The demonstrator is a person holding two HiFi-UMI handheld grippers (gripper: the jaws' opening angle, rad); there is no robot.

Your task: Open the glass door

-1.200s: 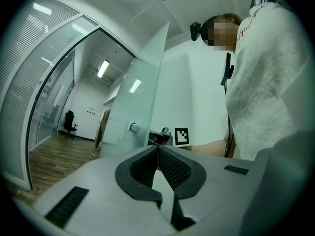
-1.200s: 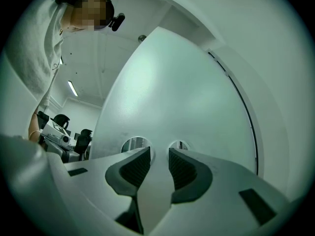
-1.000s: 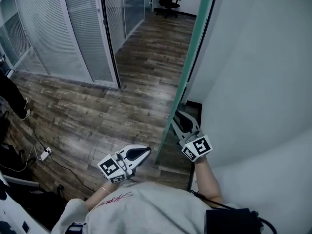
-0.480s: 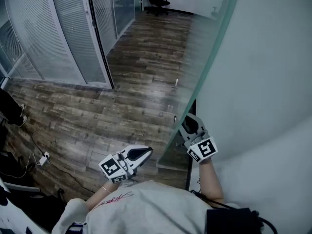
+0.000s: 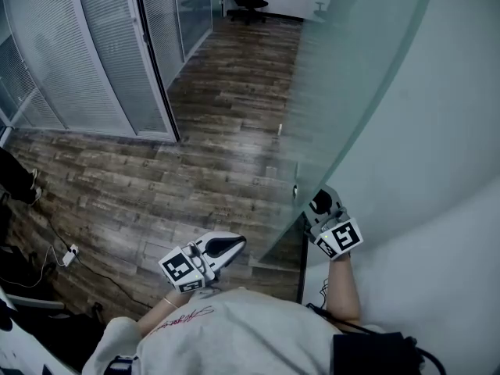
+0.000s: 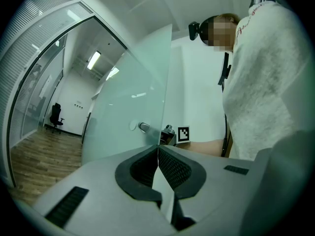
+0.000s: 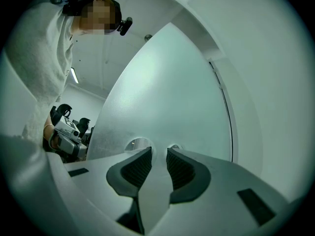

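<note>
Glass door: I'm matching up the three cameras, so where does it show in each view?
Head view: the glass door slants from the top right down to lower centre.
Left gripper view: the glass door stands at centre, its near edge toward the camera.
Right gripper view: the glass door fills the middle.
Shared landmark: the person's pale sweatshirt, seen in all three.
</note>
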